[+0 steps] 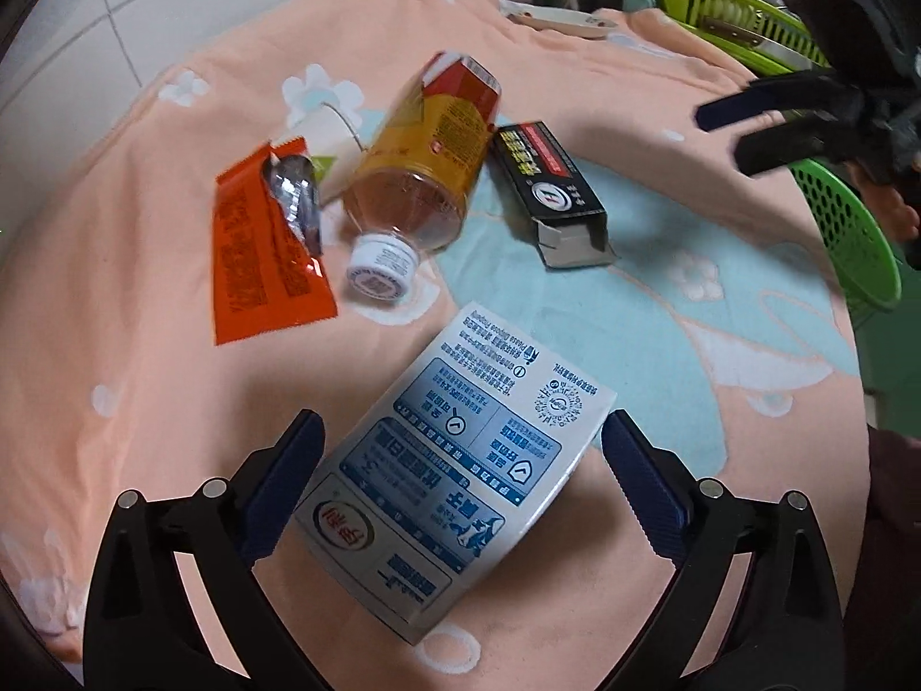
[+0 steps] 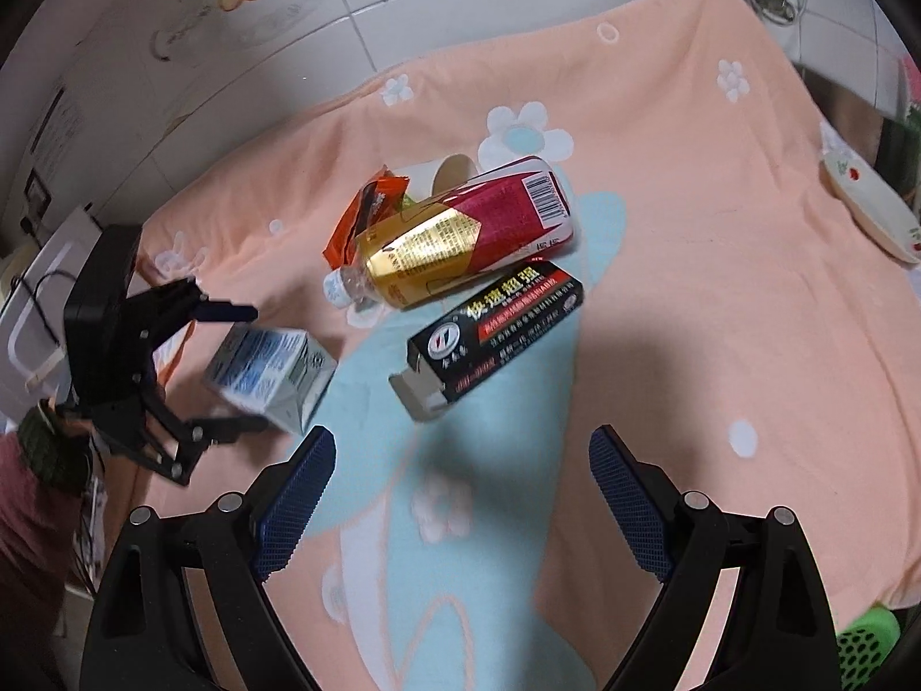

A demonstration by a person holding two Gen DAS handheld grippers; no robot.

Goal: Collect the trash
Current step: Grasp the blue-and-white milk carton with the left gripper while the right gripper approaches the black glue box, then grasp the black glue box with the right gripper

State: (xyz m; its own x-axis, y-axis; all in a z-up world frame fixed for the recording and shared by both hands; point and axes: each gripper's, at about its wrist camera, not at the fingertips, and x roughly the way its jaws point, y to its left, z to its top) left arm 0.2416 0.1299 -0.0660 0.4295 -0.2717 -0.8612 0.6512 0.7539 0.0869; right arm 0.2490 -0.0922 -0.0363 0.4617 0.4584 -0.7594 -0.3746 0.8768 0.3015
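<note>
one carton [image 1: 455, 472], one bottle [image 1: 420, 173], one box [image 1: 547, 184], perhaps one wrapper [image 1: 259, 253]

Bottle [image 1: 423, 173] lies between wrapper [image 1: 265, 247] and box [image 1: 552, 190], carton [image 1: 455, 460] nearer.

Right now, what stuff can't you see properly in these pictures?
- Paper cup: mostly hidden behind the bottle and orange wrapper in both views.
- Green basket: cut off by the left view's edge and partly covered by the right gripper.
- Milk carton: its print is blurred in the right view.
</note>
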